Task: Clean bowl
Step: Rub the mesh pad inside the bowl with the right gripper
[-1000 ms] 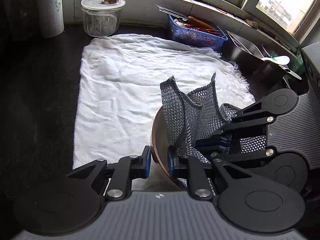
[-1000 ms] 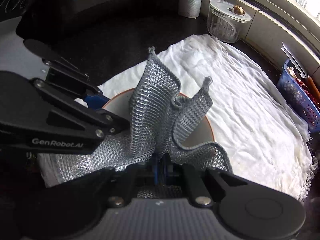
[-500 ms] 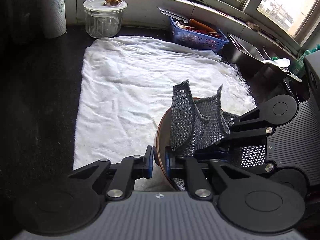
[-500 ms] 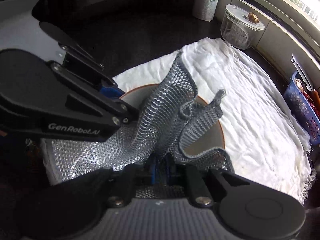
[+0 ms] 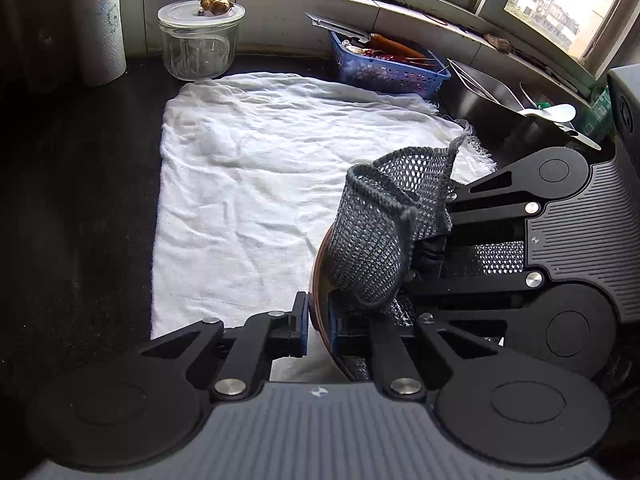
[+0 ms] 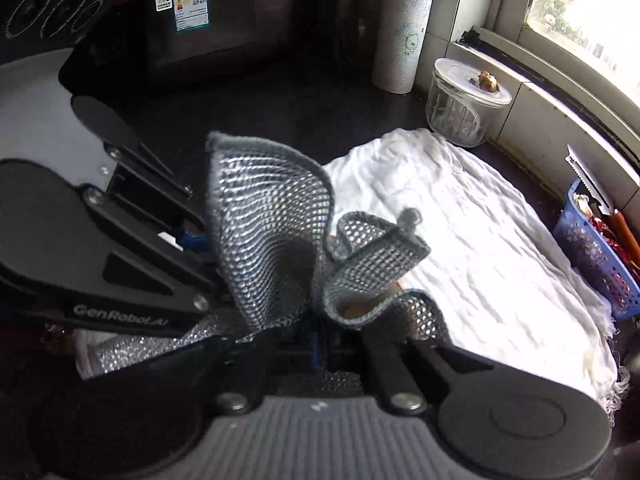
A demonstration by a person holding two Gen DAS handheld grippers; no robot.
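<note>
2 tools (image 5: 318,320) (image 6: 320,344), mesh cloth (image 6: 272,248) masking bowl (image 5: 320,276)

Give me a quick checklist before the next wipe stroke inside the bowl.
1. Left gripper clamped on the bowl rim: ok, one finger on each side of the rim.
2. Right gripper shut on the mesh cloth: ok, cloth bunched between its fingers.
3. Cloth touching the bowl's inside: cannot tell, the folds hide the contact.
4. Bowl over the white towel: ok.
5. The two grippers clear of each other: cannot tell, they sit very close.
6. Glass jar and blue basket out of the way: ok, both back by the window ledge.
</note>
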